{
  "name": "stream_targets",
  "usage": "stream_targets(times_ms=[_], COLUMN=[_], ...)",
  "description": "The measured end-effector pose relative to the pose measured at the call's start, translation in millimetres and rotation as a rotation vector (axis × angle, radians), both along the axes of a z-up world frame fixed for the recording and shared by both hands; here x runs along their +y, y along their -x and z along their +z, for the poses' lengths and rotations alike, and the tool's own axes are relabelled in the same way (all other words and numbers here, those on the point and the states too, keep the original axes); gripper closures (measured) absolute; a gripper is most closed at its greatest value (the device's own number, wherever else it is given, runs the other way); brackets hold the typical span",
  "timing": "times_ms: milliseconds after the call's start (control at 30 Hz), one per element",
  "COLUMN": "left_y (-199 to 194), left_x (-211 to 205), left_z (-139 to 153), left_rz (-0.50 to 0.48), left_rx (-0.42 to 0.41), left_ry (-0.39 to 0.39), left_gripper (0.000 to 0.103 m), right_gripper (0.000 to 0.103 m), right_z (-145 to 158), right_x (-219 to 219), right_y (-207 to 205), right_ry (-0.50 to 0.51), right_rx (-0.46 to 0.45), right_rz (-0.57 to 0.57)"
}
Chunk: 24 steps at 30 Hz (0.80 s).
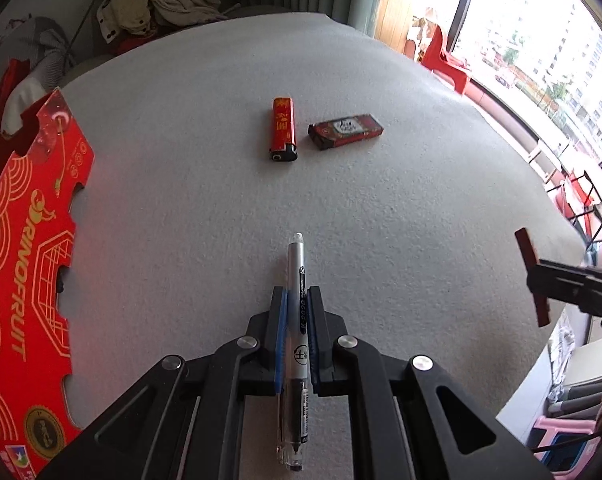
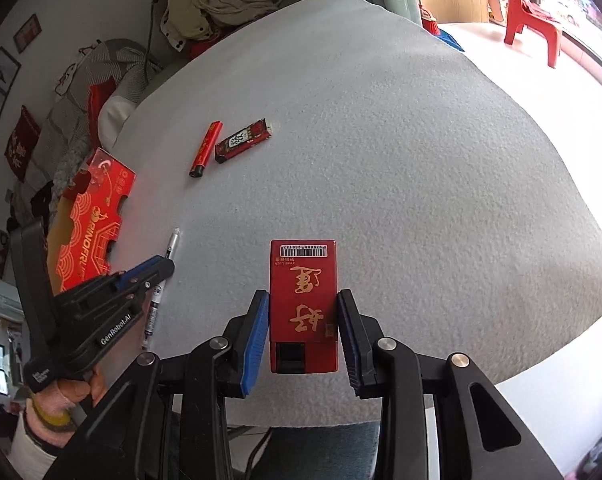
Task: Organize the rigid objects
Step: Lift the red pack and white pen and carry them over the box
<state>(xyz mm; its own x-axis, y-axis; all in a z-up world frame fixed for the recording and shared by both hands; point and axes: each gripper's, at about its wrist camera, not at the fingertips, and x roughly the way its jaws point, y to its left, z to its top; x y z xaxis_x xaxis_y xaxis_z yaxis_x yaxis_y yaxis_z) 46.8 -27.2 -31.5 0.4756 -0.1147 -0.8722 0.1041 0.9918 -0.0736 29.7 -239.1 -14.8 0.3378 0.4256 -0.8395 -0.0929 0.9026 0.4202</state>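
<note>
Pen [image 1: 297,344] sits lengthwise between the blue pads of the left gripper [image 1: 297,300], whose jaws are closed tight on its barrel; its capped tip points away across the grey cloth [image 1: 401,220] and its clear end hangs back under the gripper body. In the right wrist view the same gripper [image 2: 149,276] shows at the left, held by a hand [image 2: 77,392], with the pen [image 2: 159,292] slanting down through it. The right gripper [image 2: 303,312] has its pads pressed on the two sides of a red pack [image 2: 303,304] with gold characters, barcode end pointing away, and holds it above the cloth. Further off on the cloth lie a red lighter [image 1: 283,130] and, just beside it to the right, a small dark red box [image 1: 345,130]; they do not touch. A red printed carton [image 1: 25,280] stands at the cloth's left edge.
</note>
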Motion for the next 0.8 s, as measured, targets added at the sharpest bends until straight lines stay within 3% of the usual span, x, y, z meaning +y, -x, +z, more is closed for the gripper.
stream_targets(times_ms=[67, 400, 800], left_y=[4.5, 22.7, 39.6], left_x=[1.7, 6.0, 33.7], left_z=[7.5, 52.9, 97.7], left_rz=[0.008, 0.017, 0.051], left_rx=[-0.022, -0.136, -0.245], left_ry=[0.015, 0.034, 0.063], left_gripper=[0.093, 0.093, 0.093], right_gripper=[0.068, 0.068, 0.068], right_z=[20.0, 56.8, 95.9], right_x=[-8.8, 2.0, 61.6], right_y=[8.8, 20.8, 19.5], right_ry=[-0.013, -0.023, -0.017], right_rx=[-0.017, -0.114, -0.176], right_rz=[-0.008, -0.015, 0.046])
